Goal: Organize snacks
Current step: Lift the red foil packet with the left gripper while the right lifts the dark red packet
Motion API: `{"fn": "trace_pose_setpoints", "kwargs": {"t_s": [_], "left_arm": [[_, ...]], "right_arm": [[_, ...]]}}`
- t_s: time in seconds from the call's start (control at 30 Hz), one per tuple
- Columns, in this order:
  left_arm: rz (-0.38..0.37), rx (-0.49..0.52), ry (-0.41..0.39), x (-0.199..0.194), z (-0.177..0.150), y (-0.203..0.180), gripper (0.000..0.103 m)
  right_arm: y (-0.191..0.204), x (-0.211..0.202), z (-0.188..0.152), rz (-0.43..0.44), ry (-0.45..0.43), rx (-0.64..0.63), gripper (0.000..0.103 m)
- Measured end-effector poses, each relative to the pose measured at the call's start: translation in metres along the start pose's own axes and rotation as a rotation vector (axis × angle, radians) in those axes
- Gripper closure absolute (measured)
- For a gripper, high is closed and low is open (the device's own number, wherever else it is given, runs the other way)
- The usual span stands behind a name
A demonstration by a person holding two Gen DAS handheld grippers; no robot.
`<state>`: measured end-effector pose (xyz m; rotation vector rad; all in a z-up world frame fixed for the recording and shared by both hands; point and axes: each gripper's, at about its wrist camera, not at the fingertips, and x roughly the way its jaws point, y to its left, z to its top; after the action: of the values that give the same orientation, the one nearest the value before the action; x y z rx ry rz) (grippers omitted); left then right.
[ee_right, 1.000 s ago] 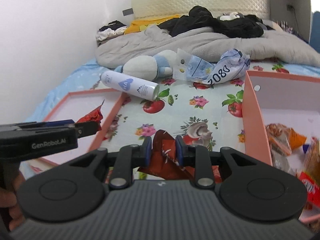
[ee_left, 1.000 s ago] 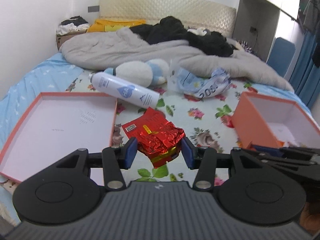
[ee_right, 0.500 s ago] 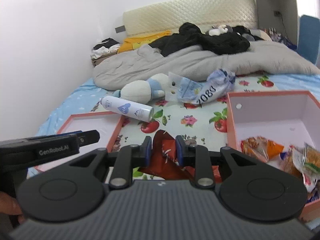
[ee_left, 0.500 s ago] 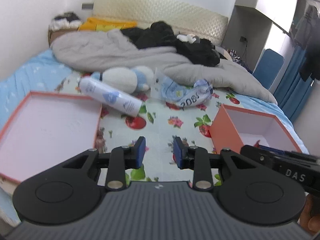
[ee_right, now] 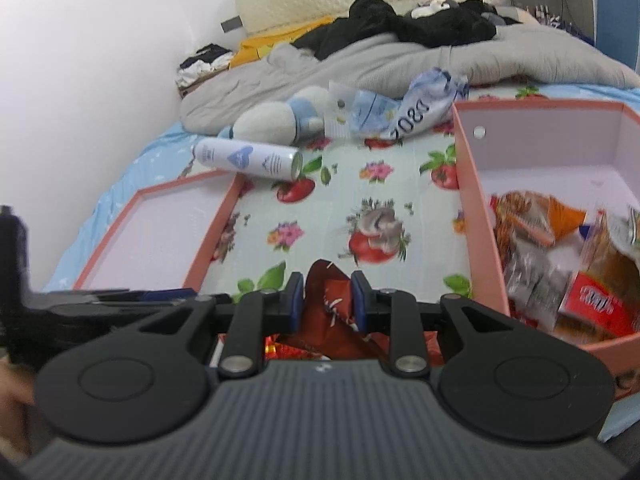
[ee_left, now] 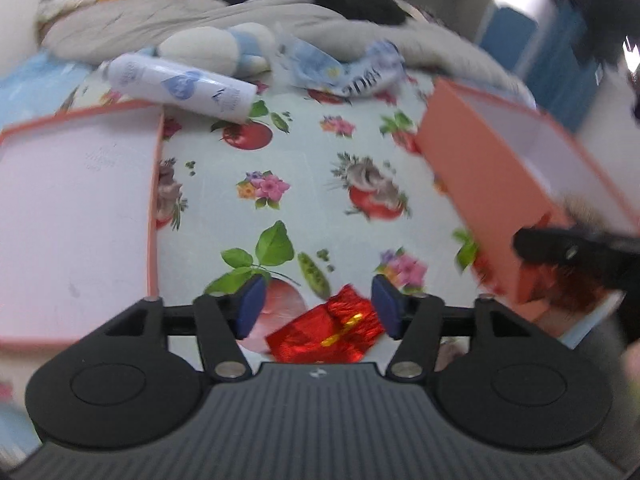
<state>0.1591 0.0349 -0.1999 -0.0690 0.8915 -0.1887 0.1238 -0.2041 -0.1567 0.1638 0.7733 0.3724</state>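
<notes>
My left gripper (ee_left: 318, 306) hangs low over the flowered sheet with its jaws opening. A red foil snack packet (ee_left: 326, 334) lies on the sheet between them, close to the right pad and not pinched. My right gripper (ee_right: 326, 300) is shut on a dark red snack packet (ee_right: 330, 300), which stands up between its blue pads just left of the orange box (ee_right: 478, 216). That box holds several snack bags (ee_right: 532, 224). In the left wrist view the orange box (ee_left: 480, 184) sits on the right, with the other gripper's dark packet (ee_left: 560, 284) at its near corner.
The box's shallow lid (ee_right: 160, 232) lies open side up on the left, also seen in the left wrist view as the lid (ee_left: 76, 220). Behind are a white spray can (ee_right: 248, 158), a plush toy (ee_right: 276, 118), crumpled blue packaging (ee_right: 412, 114) and a grey blanket (ee_right: 400, 64).
The left gripper rose with narrowed jaws, then dropped toward the sheet and spread them; the red foil packet is between them again. The right gripper kept its packet and shifted toward the orange box.
</notes>
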Motion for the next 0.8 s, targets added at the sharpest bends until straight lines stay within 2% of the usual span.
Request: {"fn": "trace_pose_setpoints", "kwargs": {"t_s": [0.13, 0.3, 0.43, 0.57, 0.67, 0.73, 0.8], "left_arm": [[0.004, 0.185, 0.034, 0.017, -0.006, -0.011, 0.022], [-0.086, 0.276, 0.084, 0.040, -0.006, -0.018, 0.021], [-0.093, 0.352, 0.118, 0.061, -0.013, -0.028, 0.021], [-0.075, 0.371, 0.140, 0.079, -0.017, -0.032, 0.022], [-0.093, 0.356, 0.134, 0.084, -0.018, -0.033, 0.023], [-0.100, 0.317, 0.129, 0.086, -0.017, -0.032, 0.031], [-0.085, 0.289, 0.125, 0.086, -0.014, -0.036, 0.043]], "right_arm": [[-0.007, -0.002, -0.011, -0.002, 0.020, 0.038, 0.075], [-0.012, -0.005, -0.021, -0.020, 0.040, 0.055, 0.075], [-0.015, -0.009, -0.026, -0.030, 0.042, 0.067, 0.075], [-0.020, -0.012, -0.028, -0.035, 0.045, 0.083, 0.075], [-0.023, -0.013, -0.028, -0.039, 0.046, 0.089, 0.075], [-0.025, -0.013, -0.028, -0.040, 0.046, 0.092, 0.075], [-0.026, -0.014, -0.027, -0.042, 0.044, 0.092, 0.075]]}}
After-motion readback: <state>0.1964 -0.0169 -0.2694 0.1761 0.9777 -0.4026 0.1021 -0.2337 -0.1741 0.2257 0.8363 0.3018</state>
